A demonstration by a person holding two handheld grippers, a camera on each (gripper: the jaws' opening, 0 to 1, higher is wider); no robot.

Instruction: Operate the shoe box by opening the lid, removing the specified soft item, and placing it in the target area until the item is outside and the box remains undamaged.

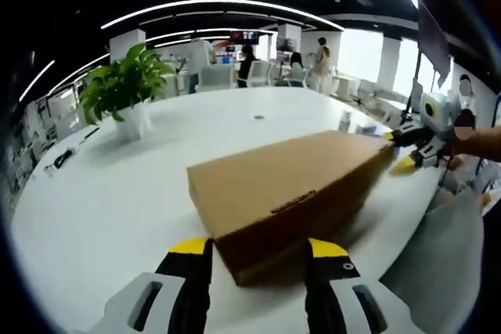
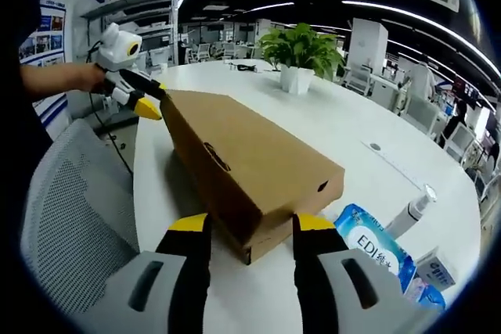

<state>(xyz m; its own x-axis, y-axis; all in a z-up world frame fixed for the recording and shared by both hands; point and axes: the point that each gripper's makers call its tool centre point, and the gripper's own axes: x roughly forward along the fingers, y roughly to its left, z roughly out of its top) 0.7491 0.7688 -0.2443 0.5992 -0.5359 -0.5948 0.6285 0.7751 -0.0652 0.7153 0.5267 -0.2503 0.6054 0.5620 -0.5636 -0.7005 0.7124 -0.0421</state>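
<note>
Lying closed on the white table (image 1: 117, 193), the brown cardboard shoe box (image 1: 286, 185) sits at the middle of the left gripper view, its lid still down and one short end turned toward the camera. The left gripper (image 1: 258, 252) rises at 6 o'clock with its yellow-tipped jaws spread apart, one on each side of that near end; whether they touch the cardboard cannot be told. At 3 o'clock in this view the right gripper (image 1: 407, 150) meets the far end of the box, held by a hand (image 1: 477, 142). A potted plant (image 1: 125, 87) stands at 10 o'clock, well apart from the box, and a grey mesh chair back (image 1: 438, 263) shows at 4 o'clock.

In the right gripper view the shoe box (image 2: 243, 166) runs from 10 o'clock down to the centre. The right gripper (image 2: 246, 228) comes up at 6 o'clock, jaws apart and flanking the near corner. The left gripper (image 2: 145, 99) is at 10 o'clock against the far end of the box. At 4 o'clock a blue tissue pack (image 2: 372, 248) lies just beside the box, with a small white bottle (image 2: 411, 213) near it. The potted plant (image 2: 301, 56) stands at 12 o'clock.
</note>
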